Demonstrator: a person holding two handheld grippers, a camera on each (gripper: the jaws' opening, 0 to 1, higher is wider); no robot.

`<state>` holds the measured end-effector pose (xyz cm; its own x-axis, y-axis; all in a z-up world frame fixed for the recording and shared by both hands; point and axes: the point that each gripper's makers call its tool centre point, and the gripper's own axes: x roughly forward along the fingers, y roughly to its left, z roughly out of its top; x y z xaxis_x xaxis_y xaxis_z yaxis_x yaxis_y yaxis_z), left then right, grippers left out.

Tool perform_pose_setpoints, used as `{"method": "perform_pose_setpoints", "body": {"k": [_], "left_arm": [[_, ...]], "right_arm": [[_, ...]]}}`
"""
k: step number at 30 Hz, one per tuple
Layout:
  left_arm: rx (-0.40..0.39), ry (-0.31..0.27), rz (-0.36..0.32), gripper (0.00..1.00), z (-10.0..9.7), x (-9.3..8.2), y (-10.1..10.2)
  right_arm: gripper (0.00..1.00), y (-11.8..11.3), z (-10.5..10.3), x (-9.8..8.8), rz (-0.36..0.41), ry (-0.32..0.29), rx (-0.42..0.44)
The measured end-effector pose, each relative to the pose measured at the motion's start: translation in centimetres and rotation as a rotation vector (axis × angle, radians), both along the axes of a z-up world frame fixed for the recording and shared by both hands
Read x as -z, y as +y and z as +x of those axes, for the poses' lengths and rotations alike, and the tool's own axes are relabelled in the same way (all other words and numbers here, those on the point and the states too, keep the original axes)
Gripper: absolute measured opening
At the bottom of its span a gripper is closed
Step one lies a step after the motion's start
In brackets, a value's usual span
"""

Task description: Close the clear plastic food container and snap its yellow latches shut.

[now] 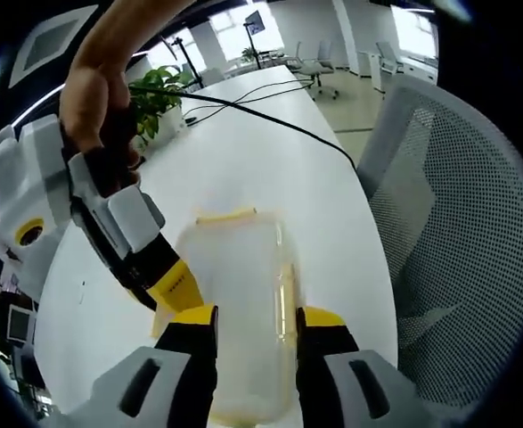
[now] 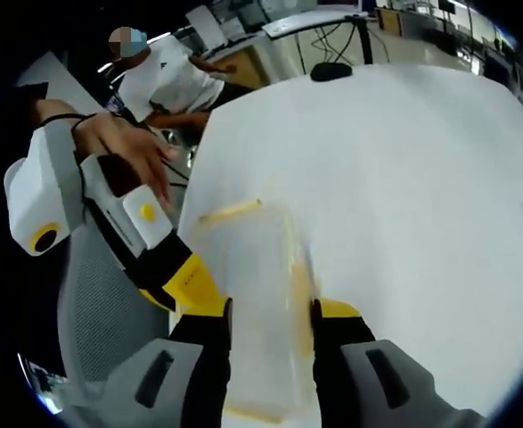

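The clear plastic container [image 1: 239, 294] lies on the white table [image 1: 243, 152] with its lid on. One yellow latch [image 1: 226, 216] sits at its far end and another yellow latch [image 1: 287, 299] runs along its right side. My left gripper [image 1: 257, 323] hovers open over the lid, its jaws narrower apart than the container. The right gripper's yellow finger [image 1: 175, 285], held by a hand, meets the container's left edge. In the right gripper view, my right gripper [image 2: 271, 314] is open above the same container [image 2: 257, 294]. The left gripper's finger [image 2: 192, 282] touches that container's left rim.
A grey mesh office chair [image 1: 448, 223] stands by the table's right edge. A potted plant [image 1: 154, 98] and black cables [image 1: 270, 120] lie further back. A person in a white shirt [image 2: 167, 76] sits beyond the table. A dark object [image 2: 330, 70] rests at the far edge.
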<state>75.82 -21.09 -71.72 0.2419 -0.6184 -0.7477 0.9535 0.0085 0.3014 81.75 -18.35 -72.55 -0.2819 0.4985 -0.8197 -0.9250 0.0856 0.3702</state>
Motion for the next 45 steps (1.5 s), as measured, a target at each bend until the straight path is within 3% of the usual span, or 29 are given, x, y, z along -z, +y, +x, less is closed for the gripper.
{"method": "perform_pose_setpoints", "body": {"k": [16,30,45], "left_arm": [[0.0,0.004,0.001,0.31,-0.3,0.0,0.3],[-0.056,0.02,-0.045,0.33,-0.7,-0.9,1.0],[-0.187,0.068,-0.116,0.38,0.3,-2.1,2.6]], "right_arm": [[0.33,0.0,-0.2,-0.4,0.005,-0.043,0.001],[0.36,-0.6,-0.2,-1.5,0.025,-0.1,0.011],[0.39,-2.8,-0.7,-2.8,0.046,-0.169,0.054]]}}
